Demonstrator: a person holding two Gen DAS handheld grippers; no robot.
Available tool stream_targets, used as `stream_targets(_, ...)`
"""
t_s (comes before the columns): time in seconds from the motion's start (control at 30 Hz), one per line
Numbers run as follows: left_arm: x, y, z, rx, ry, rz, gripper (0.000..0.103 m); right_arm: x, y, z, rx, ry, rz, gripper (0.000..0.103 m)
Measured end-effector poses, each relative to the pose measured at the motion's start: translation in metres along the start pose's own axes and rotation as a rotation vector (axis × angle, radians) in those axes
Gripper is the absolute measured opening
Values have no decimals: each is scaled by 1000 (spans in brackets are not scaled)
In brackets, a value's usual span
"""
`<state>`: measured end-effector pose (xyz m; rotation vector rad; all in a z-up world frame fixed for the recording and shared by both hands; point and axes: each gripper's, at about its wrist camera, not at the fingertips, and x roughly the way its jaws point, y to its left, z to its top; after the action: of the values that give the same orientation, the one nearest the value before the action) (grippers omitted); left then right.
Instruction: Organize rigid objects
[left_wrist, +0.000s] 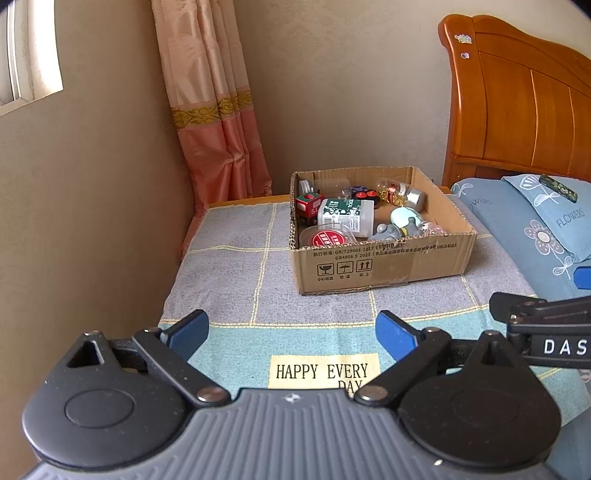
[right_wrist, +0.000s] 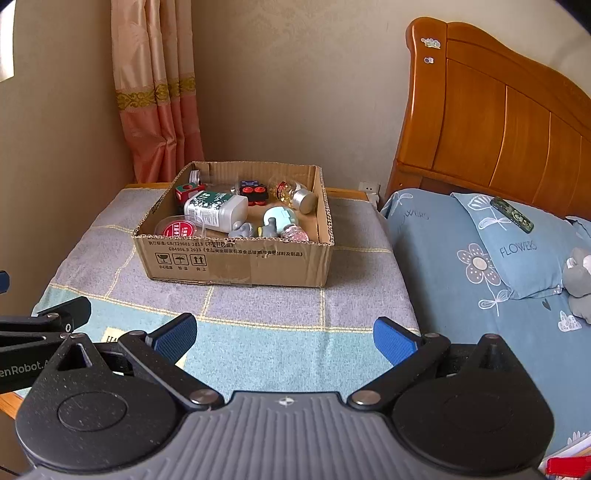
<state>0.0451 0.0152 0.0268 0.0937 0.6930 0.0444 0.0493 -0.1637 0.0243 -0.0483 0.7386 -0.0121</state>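
a bedside table draped in a checked cloth (left_wrist: 236, 258) stands in a bedroom corner beside a wooden bed. on it sits an open cardboard box (right_wrist: 236, 262) holding a white bottle (right_wrist: 218, 210), a red-lidded jar (right_wrist: 177, 229) and small toys. the left gripper (left_wrist: 288, 332) and right gripper (right_wrist: 284, 336) hover near the cloth's front, jaws wide apart, holding nothing.

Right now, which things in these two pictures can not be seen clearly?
- Cardboard box, both views: the near wall hides its floor and the items' lower parts.
- White bottle: label print too small.
- Grey soft toy, right wrist view: cut off by the right edge.
- Right gripper: only partly visible in the left wrist view.
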Motion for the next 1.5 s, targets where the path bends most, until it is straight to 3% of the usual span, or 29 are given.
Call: stream_targets(1.5,-1,-2,-1,1,1,0,97,-2,0,1,-9,-9,-2,103)
